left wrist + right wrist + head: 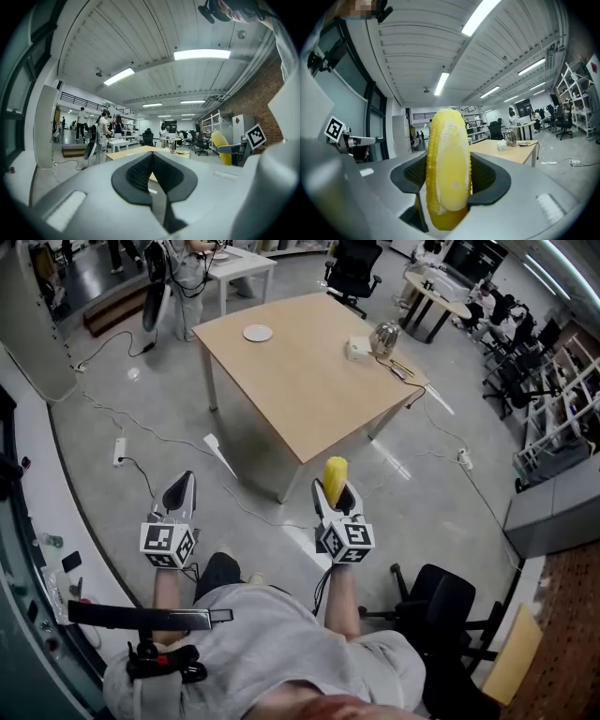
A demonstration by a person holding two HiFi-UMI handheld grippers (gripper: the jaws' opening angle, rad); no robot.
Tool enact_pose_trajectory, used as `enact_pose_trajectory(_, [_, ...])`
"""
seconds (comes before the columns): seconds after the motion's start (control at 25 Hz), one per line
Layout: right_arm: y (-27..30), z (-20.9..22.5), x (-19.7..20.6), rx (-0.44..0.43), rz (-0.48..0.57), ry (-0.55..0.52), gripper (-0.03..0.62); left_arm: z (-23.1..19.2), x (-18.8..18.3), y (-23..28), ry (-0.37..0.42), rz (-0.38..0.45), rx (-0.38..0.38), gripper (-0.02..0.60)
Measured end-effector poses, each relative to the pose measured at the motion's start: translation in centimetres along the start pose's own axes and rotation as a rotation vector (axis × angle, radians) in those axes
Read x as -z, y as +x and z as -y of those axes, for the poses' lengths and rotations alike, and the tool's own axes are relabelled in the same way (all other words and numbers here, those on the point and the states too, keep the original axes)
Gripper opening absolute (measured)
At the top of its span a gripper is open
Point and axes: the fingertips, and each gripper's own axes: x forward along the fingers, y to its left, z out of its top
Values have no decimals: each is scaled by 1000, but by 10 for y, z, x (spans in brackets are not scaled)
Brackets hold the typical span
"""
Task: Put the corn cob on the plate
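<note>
The right tongs (pixel 336 498) are clamped on the yellow corn cob (pixel 335 474), which stands upright between them (its tip rises above the jaws), well apart from the white plate (pixel 257 333) lying on the far wooden table (pixel 300 390), while the left tongs (pixel 180 493) are pressed together on nothing

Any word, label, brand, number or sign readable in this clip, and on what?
No words or numbers are readable.
Cube on the left tongs: black-and-white square marker, no letters.
Cube on the right tongs: same kind of marker, no letters.
The red diamond sign on the white cabinet: too small to read.
</note>
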Motion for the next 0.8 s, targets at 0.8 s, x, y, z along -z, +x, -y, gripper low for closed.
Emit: enact_pose_trajectory(0.8, [153,-9,-11,-42,-20,-13,256,-90,-4,122,-16,-11,24,18])
